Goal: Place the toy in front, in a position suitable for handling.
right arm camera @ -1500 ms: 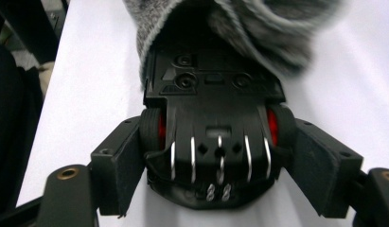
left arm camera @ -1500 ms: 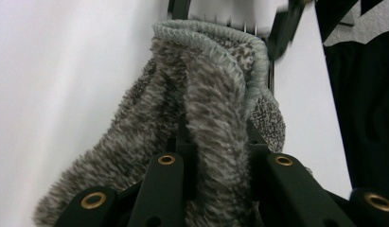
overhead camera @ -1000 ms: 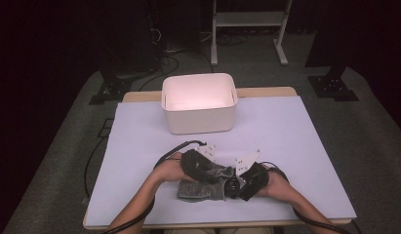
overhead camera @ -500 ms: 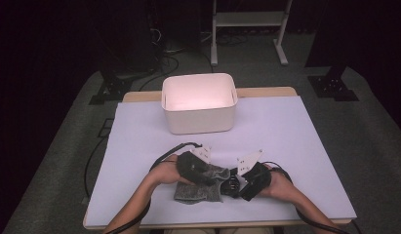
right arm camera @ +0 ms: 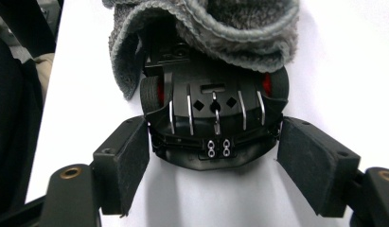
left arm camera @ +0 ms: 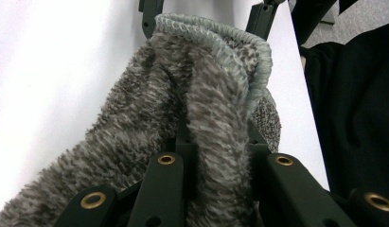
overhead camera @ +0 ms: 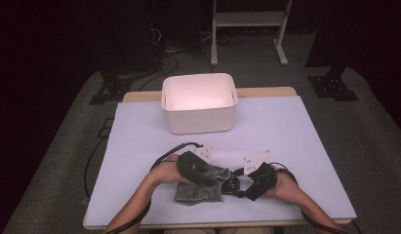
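A: While the left tool [overhead camera: 218, 176] stayed low at 6 o'clock on the surface [overhead camera: 295, 131], what did it have?

B: Its jaws were pinched together on the grey fuzzy cloth [overhead camera: 200, 187]. In the left gripper view the cloth [left arm camera: 201, 109] bunched up between the two black jaws, hemmed edge on top at 12 o'clock.

A: Where was the cloth lying?

B: Near edge of the surface, roughly 6 o'clock from the white bin [overhead camera: 199, 102], well apart from it. Part lay flat, part was lifted by the left tool.

A: Right tool?

B: The right tool [overhead camera: 239, 187] sat just at 3 o'clock of the cloth. Jaws stood apart, pads on either side of a small black toy car [right arm camera: 213, 123]. In the right gripper view a gap showed between each pad and the car body, so not clamped.

A: Car and cloth touching?

B: Yes, the cloth [right arm camera: 206, 33] draped over the far end of the car at 12 o'clock in that view. Red showed at the wheels. In the high view the car [overhead camera: 232, 184] was a dark lump between the two tools, too small for detail.

A: Hands?

B: Left hand [overhead camera: 171, 168] and right hand [overhead camera: 283, 181] both came in from 6 o'clock, each around its tool.
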